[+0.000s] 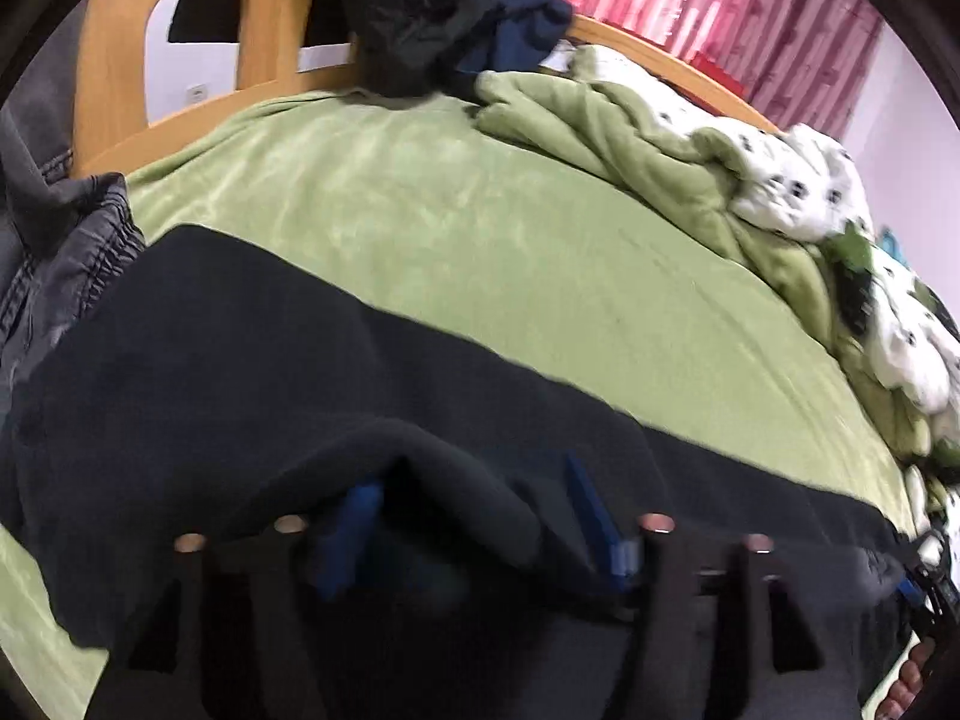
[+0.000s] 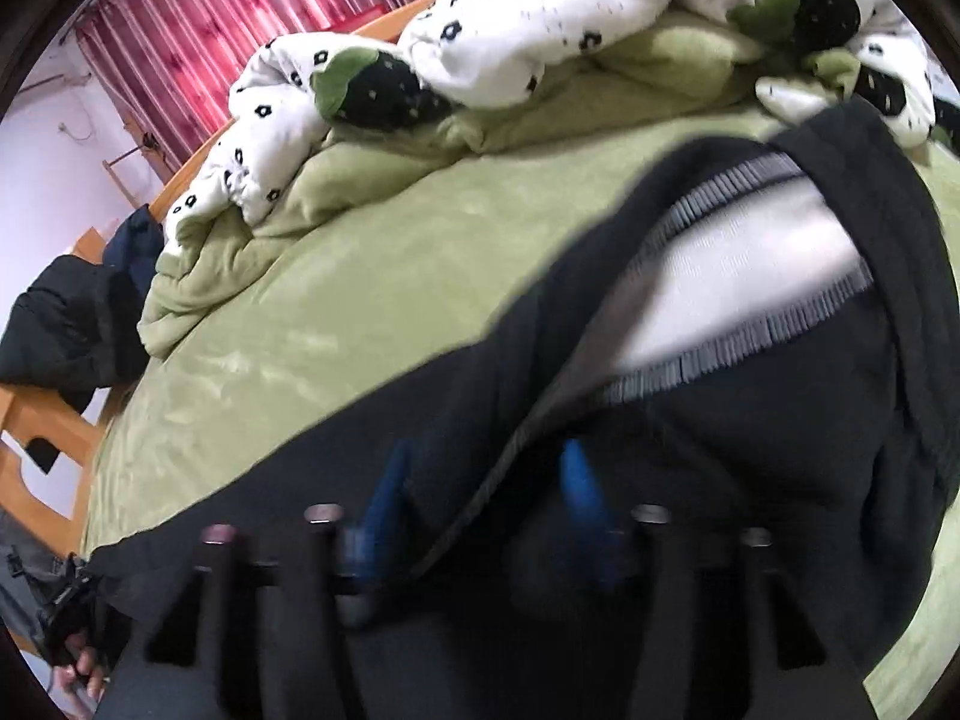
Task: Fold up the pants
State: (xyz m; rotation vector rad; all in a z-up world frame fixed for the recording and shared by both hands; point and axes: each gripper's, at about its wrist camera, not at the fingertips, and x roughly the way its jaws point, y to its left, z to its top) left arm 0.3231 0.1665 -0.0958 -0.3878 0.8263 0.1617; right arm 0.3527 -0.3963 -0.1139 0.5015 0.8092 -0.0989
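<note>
Folding is under way but not finished, as far as both wrist views show. The black pants (image 1: pixel 288 360) lie spread in a long band across the green blanket (image 1: pixel 450 228) on the bed, directly ahead of and under both tongs.

Left gripper (image 1: pixel 474 516): the 2 blue fingers (image 1: pixel 360 516) stand apart, with a raised hump of black cloth draped between and over them. No pad is seen pressing on it, so this reads as released, not clamped.

Right gripper (image 2: pixel 480 510): its 2 blue fingers (image 2: pixel 579 492) also stand apart, and a seam edge of the pants runs between them. The waistband (image 2: pixel 738 294), grey-ribbed with a white lining showing, gapes open just beyond the tips and to their right. No grip visible here either.

Judgement: the pants look laid lengthwise, perhaps leg on leg, though blur hides the layers. The crosswise folds and the flattening of the waistband appear left to do.

Count:
- 1 pair of black pants in work
- 2 grippers, 2 fingers each
- 1 grey garment (image 1: pixel 66 276) left of the left tongs
- 1 dark heap of clothes (image 1: pixel 444 24) far ahead by the wooden headboard (image 1: pixel 270 48)
- 1 white patterned duvet (image 2: pixel 540 18) bunched beyond the right tongs
- 1 red curtain (image 2: pixel 180 42)
</note>
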